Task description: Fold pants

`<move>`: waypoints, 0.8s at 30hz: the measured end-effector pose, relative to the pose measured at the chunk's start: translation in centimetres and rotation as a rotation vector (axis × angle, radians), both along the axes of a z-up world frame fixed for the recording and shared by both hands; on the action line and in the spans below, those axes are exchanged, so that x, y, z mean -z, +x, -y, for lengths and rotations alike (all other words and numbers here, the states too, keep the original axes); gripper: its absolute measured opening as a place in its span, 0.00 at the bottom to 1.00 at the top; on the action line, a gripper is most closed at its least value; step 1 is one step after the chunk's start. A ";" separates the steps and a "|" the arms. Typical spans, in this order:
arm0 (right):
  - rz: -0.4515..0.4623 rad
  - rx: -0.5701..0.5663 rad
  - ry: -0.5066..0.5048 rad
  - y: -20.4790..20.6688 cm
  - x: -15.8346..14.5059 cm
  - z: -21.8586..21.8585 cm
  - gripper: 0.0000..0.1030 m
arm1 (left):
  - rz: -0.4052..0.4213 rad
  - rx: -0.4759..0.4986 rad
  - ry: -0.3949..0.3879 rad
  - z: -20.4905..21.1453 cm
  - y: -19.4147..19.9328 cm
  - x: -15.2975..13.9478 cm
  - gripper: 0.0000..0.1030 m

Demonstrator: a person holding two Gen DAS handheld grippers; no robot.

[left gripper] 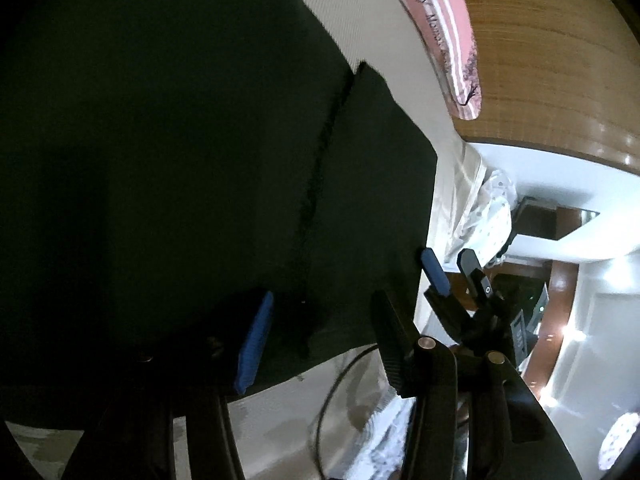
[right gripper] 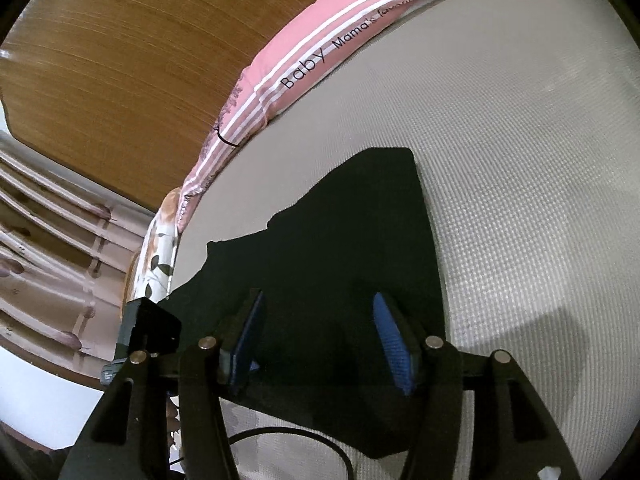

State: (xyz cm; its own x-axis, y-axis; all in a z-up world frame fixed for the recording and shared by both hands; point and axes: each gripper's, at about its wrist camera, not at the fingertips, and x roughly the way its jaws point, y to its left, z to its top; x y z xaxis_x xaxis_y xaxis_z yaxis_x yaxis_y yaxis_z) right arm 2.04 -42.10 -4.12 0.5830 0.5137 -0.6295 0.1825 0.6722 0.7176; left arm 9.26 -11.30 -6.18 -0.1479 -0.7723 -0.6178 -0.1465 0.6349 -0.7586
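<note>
Black pants [right gripper: 340, 248] lie flat on a pale woven mattress [right gripper: 520, 160], folded over in layers; in the left wrist view the pants [left gripper: 180, 160] fill most of the frame, with a dark seam running down them. My left gripper [left gripper: 320, 332] is open, its blue pads just above the pants' near edge. My right gripper [right gripper: 320, 340] is open over the near part of the pants, nothing between its pads. The right gripper also shows in the left wrist view [left gripper: 452, 268], open beside the pants' right edge.
A pink striped pillow [right gripper: 320, 56] lies along the wooden headboard [right gripper: 120, 60] at the far edge. A black cable [right gripper: 304, 440] trails over the mattress near me. Curtains [right gripper: 48, 248] hang at the left. Bare mattress stretches to the right of the pants.
</note>
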 end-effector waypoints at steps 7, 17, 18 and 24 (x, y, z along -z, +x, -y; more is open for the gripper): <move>0.014 0.000 0.046 0.6 0.9 0.4 0.53 | -0.033 -0.011 -0.034 1.3 0.1 0.5 0.49; 0.018 -0.009 0.064 0.5 1.3 0.8 0.54 | -0.045 -0.060 -0.040 1.4 0.0 2.2 0.09; 0.018 -0.011 0.064 0.5 1.4 0.9 0.54 | -0.054 -0.071 -0.046 1.3 -0.1 2.4 0.08; 0.003 -0.011 0.047 0.5 1.2 0.7 0.54 | 0.122 0.000 0.055 2.2 -0.2 -1.1 0.04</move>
